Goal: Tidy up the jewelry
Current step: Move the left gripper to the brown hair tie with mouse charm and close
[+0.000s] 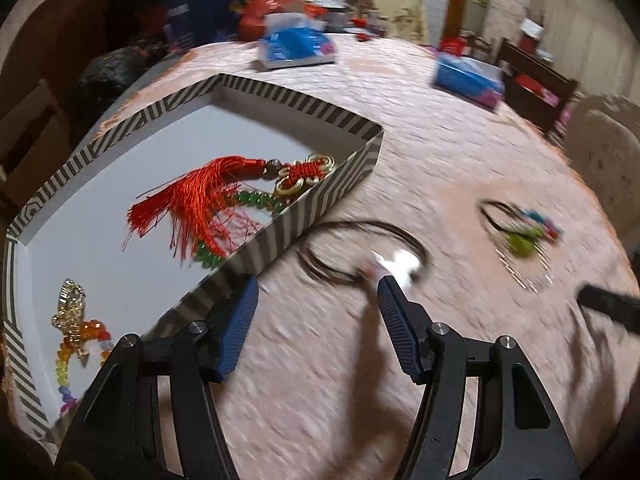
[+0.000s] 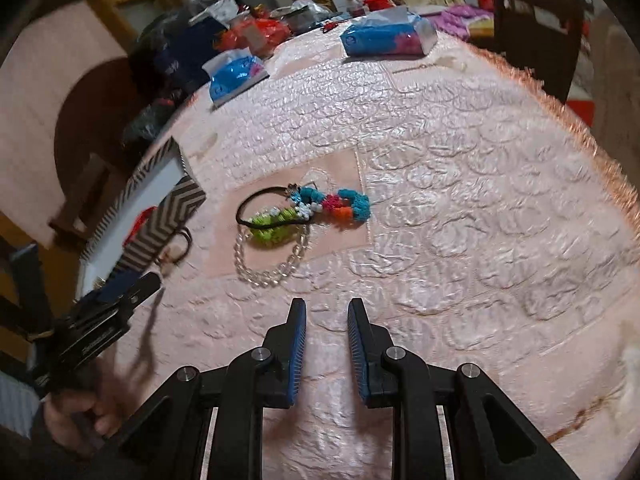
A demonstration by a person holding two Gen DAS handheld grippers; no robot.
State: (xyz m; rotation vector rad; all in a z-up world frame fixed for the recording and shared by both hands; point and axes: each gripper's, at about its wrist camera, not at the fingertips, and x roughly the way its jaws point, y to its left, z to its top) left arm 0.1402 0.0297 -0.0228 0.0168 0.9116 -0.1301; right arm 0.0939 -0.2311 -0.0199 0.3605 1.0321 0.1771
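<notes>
A striped box [image 1: 280, 224] with a white floor holds a red tassel charm [image 1: 208, 196], a green bead bracelet [image 1: 256, 200] and a gold and multicoloured bead piece [image 1: 76, 328]. My left gripper [image 1: 316, 292] is open, just right of the box's near wall, close to a brown cord necklace with a white pendant [image 1: 396, 260] on the pink cloth. My right gripper [image 2: 326, 312] is open and empty above the cloth, short of a colourful bead bracelet [image 2: 320, 204], a black hair tie [image 2: 256, 208] and a clear bead bracelet [image 2: 272, 268]. The box also shows in the right wrist view [image 2: 160, 220].
Two blue tissue packs [image 1: 296, 46] [image 1: 468, 80] lie at the far side of the round table. Bags and clutter crowd the far left edge [image 2: 192, 52]. Chairs stand around the table [image 1: 604, 156]. The left gripper shows in the right wrist view [image 2: 116, 300].
</notes>
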